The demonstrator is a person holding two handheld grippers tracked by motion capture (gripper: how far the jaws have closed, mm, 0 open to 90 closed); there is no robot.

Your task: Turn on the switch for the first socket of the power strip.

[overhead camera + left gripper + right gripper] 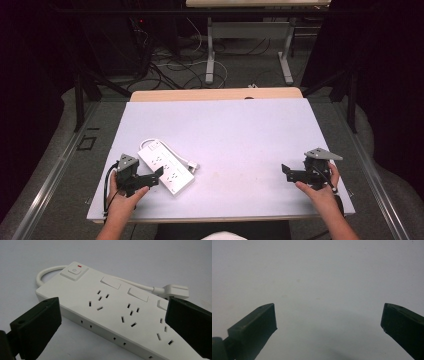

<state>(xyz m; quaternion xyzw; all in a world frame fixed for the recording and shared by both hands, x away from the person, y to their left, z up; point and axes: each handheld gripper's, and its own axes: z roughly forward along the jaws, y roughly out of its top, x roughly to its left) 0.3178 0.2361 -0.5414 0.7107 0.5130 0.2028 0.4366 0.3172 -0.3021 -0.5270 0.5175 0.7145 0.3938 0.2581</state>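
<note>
A white power strip [165, 167] lies flat at the front left of the white table [240, 130], with a power button and a red light at its far end. Its short cord loops round to a white plug [192, 165] beside it. In the left gripper view the power strip [117, 312] lies just beyond the wide-apart jaws, and the plug [175, 290] rests past it. My left gripper [156, 175] is open, its tips at the strip's near edge. My right gripper [286, 172] is open over bare table at the front right, with nothing between its fingers [255, 326].
The table's wooden far edge [215, 94] shows behind the white top. Beyond it on the floor are tangled cables [175, 65] and the legs of another table [247, 45]. Dark curtains hang on both sides.
</note>
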